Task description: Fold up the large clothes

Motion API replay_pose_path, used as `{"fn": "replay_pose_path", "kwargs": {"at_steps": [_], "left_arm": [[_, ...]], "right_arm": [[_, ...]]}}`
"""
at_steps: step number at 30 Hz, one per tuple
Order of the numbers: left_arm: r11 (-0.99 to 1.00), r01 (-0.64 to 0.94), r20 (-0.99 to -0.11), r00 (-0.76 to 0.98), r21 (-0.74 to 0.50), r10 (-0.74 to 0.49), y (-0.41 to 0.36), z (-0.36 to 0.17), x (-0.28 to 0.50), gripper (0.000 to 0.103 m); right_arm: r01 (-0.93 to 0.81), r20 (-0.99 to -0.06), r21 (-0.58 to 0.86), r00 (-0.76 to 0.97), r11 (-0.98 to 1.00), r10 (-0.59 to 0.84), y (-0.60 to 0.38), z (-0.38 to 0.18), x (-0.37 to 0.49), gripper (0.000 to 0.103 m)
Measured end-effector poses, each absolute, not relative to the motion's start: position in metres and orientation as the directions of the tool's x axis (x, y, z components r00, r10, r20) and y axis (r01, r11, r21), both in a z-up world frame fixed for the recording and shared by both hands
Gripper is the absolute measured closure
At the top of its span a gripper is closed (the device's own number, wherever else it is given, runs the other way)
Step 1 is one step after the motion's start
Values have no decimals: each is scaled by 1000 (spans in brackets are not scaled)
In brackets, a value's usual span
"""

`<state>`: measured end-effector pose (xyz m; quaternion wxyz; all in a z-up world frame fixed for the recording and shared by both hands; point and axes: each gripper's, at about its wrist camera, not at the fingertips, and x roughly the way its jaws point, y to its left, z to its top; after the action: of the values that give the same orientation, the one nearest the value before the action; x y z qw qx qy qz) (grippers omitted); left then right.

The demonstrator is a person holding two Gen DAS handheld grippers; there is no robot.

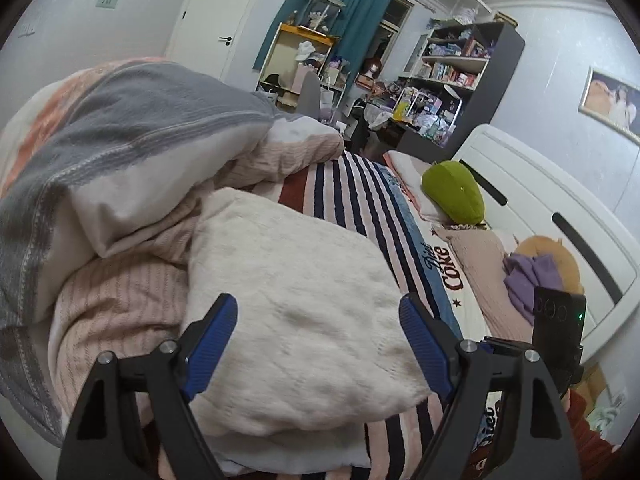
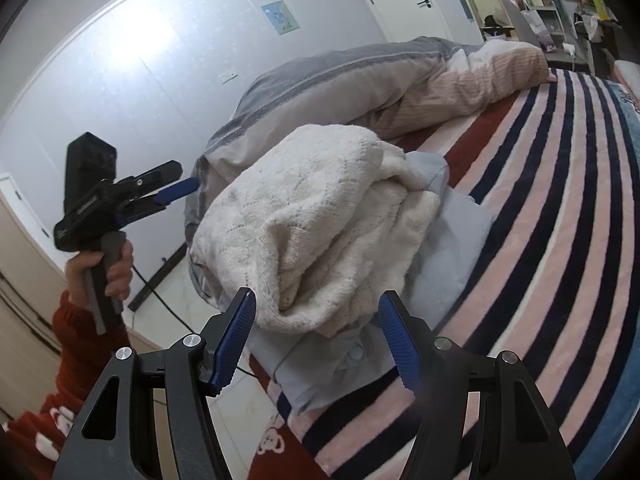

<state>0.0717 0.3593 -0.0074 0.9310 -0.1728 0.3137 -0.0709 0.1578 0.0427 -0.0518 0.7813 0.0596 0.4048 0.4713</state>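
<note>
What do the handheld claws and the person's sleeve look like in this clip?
Both claws, left claw and right claw, have black angular frames, silver pivot bolts and ribbed blue fingers. The left one has a grey handle. The sleeve is red knit with white patterning.

Striped bed blanket [image 2: 540, 200], cream sweater [image 2: 312, 216] over blue shirt [image 2: 452, 236], bunched duvet [image 1: 120, 140]

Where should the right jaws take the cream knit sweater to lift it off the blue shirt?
Grip the cream knit sweater at its bunched near end, coming from the bed's near edge. That roll overhangs the blue shirt and sits just ahead of the right gripper.
</note>
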Motion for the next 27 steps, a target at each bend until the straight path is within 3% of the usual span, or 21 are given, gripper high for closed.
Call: {"fn": "replay_pose_path", "kwargs": {"at_steps": [3, 12, 15, 17, 18, 27], "left_arm": [[947, 14, -575, 791, -322, -207, 337, -5, 72, 23], [981, 29, -530, 838, -190, -128, 254, 10, 59, 16], [988, 25, -485, 869, -150, -96, 220, 14, 49, 15], [992, 27, -440, 894, -124, -79, 195, 15, 40, 2], [995, 19, -409, 911, -102, -60, 180, 16, 34, 1], [998, -68, -209, 976, 4, 68, 78, 17, -2, 1]], "right_arm": [[-679, -590, 460, 247, 572, 769, 34, -55, 154, 35], [-669, -579, 381, 365, 638, 729, -12, -53, 131, 31], [-656, -574, 323, 437, 682, 692, -39, -48, 119, 30], [-642, -563, 281, 491, 713, 664, -59, -44, 109, 28], [-635, -556, 261, 517, 727, 651, -70, -41, 104, 27], [-540, -461, 43, 736, 841, 496, -152, -18, 50, 15]]}}
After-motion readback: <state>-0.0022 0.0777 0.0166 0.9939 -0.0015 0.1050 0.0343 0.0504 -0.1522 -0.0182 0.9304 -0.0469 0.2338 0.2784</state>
